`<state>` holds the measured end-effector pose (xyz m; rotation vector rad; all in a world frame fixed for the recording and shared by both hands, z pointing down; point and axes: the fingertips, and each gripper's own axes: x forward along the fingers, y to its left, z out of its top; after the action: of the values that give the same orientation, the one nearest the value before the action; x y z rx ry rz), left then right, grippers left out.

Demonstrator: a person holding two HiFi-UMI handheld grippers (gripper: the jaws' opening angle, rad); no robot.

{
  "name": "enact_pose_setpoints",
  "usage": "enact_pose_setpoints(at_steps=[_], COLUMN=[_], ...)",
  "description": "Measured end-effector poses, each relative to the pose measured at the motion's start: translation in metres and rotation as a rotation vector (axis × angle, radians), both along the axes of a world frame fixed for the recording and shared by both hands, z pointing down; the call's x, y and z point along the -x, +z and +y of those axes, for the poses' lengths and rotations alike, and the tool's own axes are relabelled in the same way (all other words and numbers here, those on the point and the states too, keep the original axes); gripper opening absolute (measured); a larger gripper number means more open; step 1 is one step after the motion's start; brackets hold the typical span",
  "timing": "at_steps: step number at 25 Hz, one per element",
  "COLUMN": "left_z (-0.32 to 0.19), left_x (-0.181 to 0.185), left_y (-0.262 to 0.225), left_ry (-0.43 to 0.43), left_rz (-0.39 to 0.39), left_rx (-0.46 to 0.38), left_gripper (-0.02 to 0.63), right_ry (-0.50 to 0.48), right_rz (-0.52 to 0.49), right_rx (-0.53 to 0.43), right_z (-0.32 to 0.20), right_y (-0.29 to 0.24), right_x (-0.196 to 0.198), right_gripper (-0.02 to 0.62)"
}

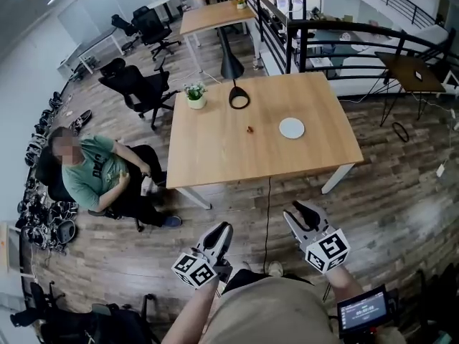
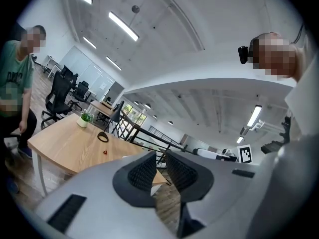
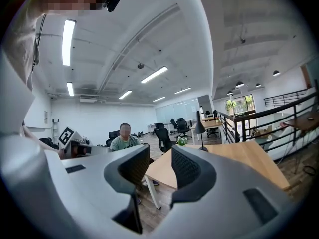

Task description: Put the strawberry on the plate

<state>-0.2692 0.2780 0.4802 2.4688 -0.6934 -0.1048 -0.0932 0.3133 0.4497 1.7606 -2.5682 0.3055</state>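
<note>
Both my grippers hang short of the table, over the floor on its near side. My left gripper has its jaws a narrow slit apart with nothing between them. My right gripper stands a little wider, also empty. The strawberry lies near the table's middle, well apart from both grippers. The plate sits farther toward the table's right side, not touching the strawberry.

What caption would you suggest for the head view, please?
Left gripper and right gripper, both empty, held short of the wooden table bearing strawberry and white plate.
</note>
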Motion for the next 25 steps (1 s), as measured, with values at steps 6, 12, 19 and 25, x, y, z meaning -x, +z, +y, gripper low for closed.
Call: enact_pose_setpoints(at_steps=[6, 12, 19, 25], left_z=[0.01, 0.023, 0.024, 0.03], left_x=[-0.015, -0.014, -0.032, -0.039], left_y=[-0.003, 0.008, 0.012, 0.019], left_ry=[-0.013, -0.015, -0.014, -0.023], left_rz=[0.008, 0.001, 0.002, -0.007], left_rx=[-0.011, 0.004, 0.008, 0.03], left_gripper=[0.044, 0.043, 0.043, 0.044], right_ry=[-0.021, -0.016, 0.009, 0.017], right_rz=[0.02, 0.032, 0.037, 0.032], right_rx=[0.004, 0.003, 0.001, 0.019], right_z=[0.012, 0.027, 0.035, 0.041], right_y=[0.004, 0.01, 0.008, 0.018], right_x=[-0.01, -0.012, -0.037, -0.05], right_gripper=[0.121, 0.121, 0.121, 0.121])
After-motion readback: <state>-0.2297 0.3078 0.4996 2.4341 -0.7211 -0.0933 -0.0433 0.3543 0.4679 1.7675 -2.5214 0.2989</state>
